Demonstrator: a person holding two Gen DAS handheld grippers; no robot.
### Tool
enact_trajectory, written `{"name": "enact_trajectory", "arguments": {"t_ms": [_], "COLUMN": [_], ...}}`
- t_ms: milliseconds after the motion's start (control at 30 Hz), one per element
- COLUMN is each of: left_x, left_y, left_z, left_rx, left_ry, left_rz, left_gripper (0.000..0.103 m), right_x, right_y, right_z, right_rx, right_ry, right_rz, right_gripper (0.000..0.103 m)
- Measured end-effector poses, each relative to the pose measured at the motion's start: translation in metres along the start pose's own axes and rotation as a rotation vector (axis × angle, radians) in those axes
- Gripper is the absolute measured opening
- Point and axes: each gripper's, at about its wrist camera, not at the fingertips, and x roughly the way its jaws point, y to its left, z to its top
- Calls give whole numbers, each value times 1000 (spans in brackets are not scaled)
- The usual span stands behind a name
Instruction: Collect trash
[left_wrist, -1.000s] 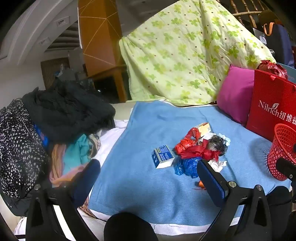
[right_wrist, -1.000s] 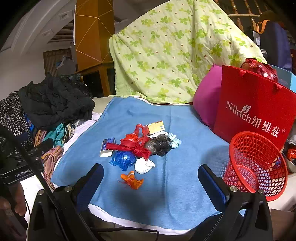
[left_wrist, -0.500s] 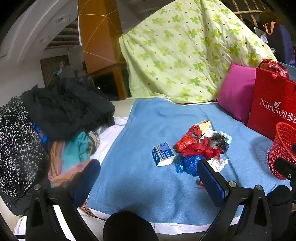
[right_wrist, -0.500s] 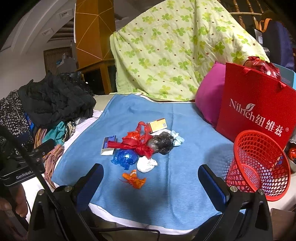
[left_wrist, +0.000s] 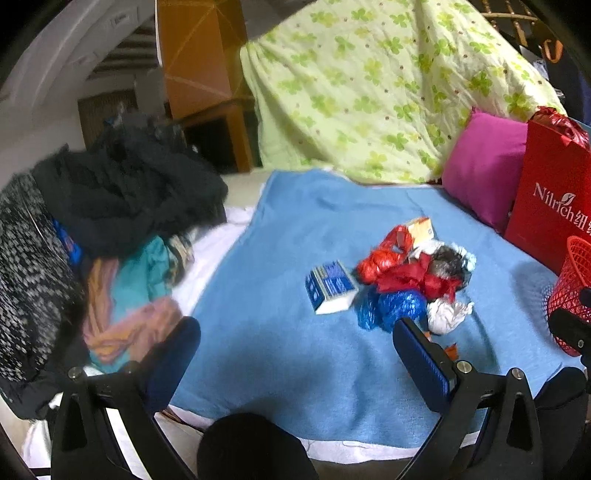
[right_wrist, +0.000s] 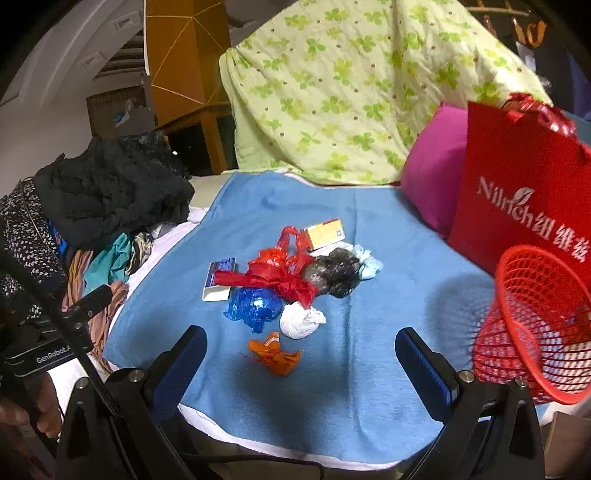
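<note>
Left gripper (left_wrist: 293, 332): held with jaws spread wide, nothing between the pads. Hovered over the near edge of the blue blanket (left_wrist: 280, 229), clear of every item. Pointed toward the trash pile from the left side.

Right gripper (right_wrist: 301, 339): likewise held spread, nothing pinched. Hovered above the near part of the blanket, with the orange wrapper (right_wrist: 275, 356) lying on the cloth in the gap between the two fingers and touching neither.

Trash: found clustered near the middle of the blanket.
- Red plastic bag (right_wrist: 280, 273): lay at the centre of the pile, draped against a dark crumpled bag (right_wrist: 334, 273) on its right.
- Blue crumpled wad (right_wrist: 255, 306): lay just in front of the red bag, touching a white crumpled wad (right_wrist: 301, 321) on its right.
- Blue-and-white box (left_wrist: 330, 290): lay flat at the left edge of the pile.
- Yellow box (right_wrist: 325, 232): lay at the far side of the pile.
- Pale blue wad (right_wrist: 367, 264): lay at the right, against the dark bag.
- Orange wrapper: lay apart, nearest the right gripper.

Red mesh basket (right_wrist: 535, 325): stood tilted at the right edge of the blanket, well apart from the pile, just in front of a red paper bag (right_wrist: 517, 192).

Surroundings: pink cushion (right_wrist: 428, 192) beside the paper bag, green floral quilt (right_wrist: 351, 92) behind, heap of clothes (left_wrist: 122, 206) to the left.
</note>
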Motion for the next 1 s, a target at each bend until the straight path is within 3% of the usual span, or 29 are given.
{"name": "enact_trajectory", "arguments": {"t_ms": [233, 367, 533, 600, 733, 800, 900, 1000], "left_x": [76, 117, 161, 183, 230, 251, 269, 277], "left_y": [19, 29, 27, 23, 8, -1, -14, -27], "left_z": [-17, -14, 9, 22, 42, 47, 51, 55], "left_rx": [-38, -74, -93, -102, -136, -149, -161, -152], "left_ry": [156, 223, 250, 267, 354, 400, 443, 469], "left_rz": [-27, -76, -141, -181, -227, -219, -219, -191], "left_gripper": [103, 103, 103, 103, 103, 103, 103, 102], "right_x": [78, 131, 183, 198, 220, 225, 223, 217], "right_y": [-23, -30, -40, -40, -40, -35, -31, -32], "right_z": [-1, 1, -3, -6, -12, -14, -14, -11], "right_rx": [38, 66, 158, 200, 245, 241, 219, 237], "right_ry": [96, 171, 270, 322, 376, 400, 385, 371], "right_rz": [48, 76, 130, 157, 206, 228, 224, 254], "right_gripper": [102, 85, 81, 71, 64, 46, 34, 33]}}
